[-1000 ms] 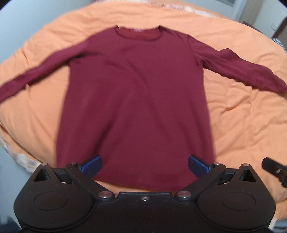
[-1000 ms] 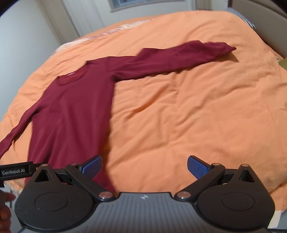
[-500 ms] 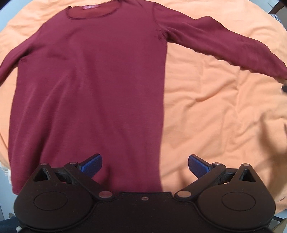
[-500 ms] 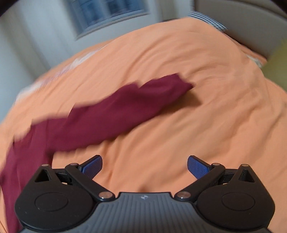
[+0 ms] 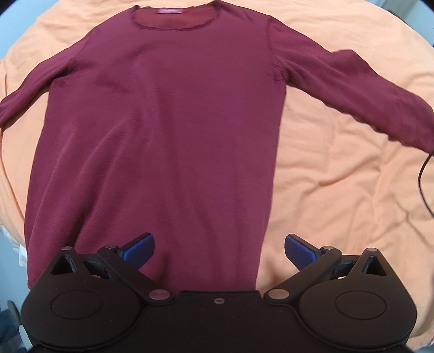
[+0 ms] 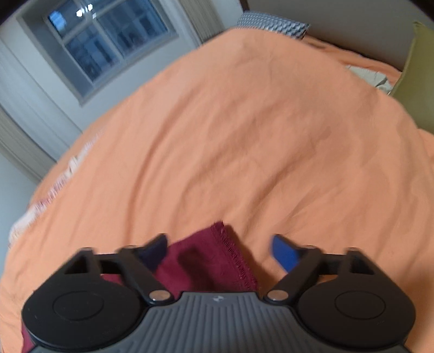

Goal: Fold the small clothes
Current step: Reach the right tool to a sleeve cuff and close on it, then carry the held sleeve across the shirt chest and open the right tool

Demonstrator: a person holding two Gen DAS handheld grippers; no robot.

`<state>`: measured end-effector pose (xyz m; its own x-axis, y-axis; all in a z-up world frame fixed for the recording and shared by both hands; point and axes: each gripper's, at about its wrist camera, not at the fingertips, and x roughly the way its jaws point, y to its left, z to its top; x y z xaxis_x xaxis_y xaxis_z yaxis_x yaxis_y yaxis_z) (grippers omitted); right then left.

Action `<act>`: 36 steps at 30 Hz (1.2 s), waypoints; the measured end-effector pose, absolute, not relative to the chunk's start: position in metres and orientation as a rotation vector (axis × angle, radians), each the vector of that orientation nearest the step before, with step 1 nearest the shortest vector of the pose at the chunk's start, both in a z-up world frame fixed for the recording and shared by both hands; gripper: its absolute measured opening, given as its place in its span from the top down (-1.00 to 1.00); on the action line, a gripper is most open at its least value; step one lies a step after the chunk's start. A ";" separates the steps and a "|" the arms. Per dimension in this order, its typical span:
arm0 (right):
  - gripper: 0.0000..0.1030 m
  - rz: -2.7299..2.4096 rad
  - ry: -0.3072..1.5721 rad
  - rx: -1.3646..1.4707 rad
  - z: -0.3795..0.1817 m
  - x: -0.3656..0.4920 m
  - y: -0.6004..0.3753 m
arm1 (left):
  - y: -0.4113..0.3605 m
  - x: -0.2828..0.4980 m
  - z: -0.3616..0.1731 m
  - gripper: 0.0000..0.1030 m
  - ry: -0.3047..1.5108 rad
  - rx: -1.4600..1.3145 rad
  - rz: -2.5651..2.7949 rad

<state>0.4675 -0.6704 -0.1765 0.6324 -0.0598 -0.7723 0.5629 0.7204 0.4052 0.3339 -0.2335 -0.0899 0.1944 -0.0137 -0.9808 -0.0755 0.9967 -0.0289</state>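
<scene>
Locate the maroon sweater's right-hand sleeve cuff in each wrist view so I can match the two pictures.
Left wrist view: the sleeve runs off toward the right edge; the cuff itself is not visible there.
Right wrist view: the cuff, stitched hem showing, lies low in the centre, between the open fingers of the right gripper.
Shared landmark: the orange bedspread under the sweater.

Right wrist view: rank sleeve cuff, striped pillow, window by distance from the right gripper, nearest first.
1. Sleeve cuff: between the open fingers of the right gripper, low centre.
2. Striped pillow: far end of the orange bedspread, upper right.
3. Window: on the wall beyond the bed, upper left.
Pillow versus window is close; the window looks farther.
</scene>
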 end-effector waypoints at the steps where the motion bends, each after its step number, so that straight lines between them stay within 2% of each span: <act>1: 0.13 -0.400 0.836 0.677 -0.180 0.472 -0.668 | -0.232 0.334 -0.089 -0.98 1.372 -0.080 0.050; 2: 0.32 -0.410 0.841 0.661 -0.181 0.474 -0.665 | -0.230 0.335 -0.087 -0.98 1.368 -0.086 0.057; 3: 0.64 -0.412 0.835 0.646 -0.178 0.474 -0.661 | -0.229 0.335 -0.087 -0.98 1.363 -0.090 0.061; 4: 0.73 -0.406 0.821 0.635 -0.174 0.472 -0.658 | -0.228 0.336 -0.085 -0.98 1.357 -0.096 0.063; 6: 0.77 -0.407 0.770 0.599 -0.161 0.464 -0.652 | -0.225 0.337 -0.081 -0.98 1.343 -0.104 0.065; 11: 0.79 -0.460 0.617 0.517 -0.117 0.440 -0.649 | -0.217 0.340 -0.069 -0.98 1.295 -0.104 0.058; 16: 0.79 -0.456 0.647 0.526 -0.108 0.439 -0.638 | -0.205 0.347 -0.059 -0.98 1.259 -0.106 0.030; 21: 0.79 -0.396 0.605 0.507 -0.063 0.439 -0.594 | -0.177 0.357 -0.048 -0.98 1.207 -0.121 0.000; 29: 0.79 -0.242 0.545 0.452 0.017 0.456 -0.461 | -0.085 0.371 -0.039 -0.98 1.170 -0.171 -0.021; 36: 0.79 -0.099 0.551 0.422 0.029 0.493 -0.319 | 0.025 0.377 -0.036 -0.98 1.151 -0.190 0.027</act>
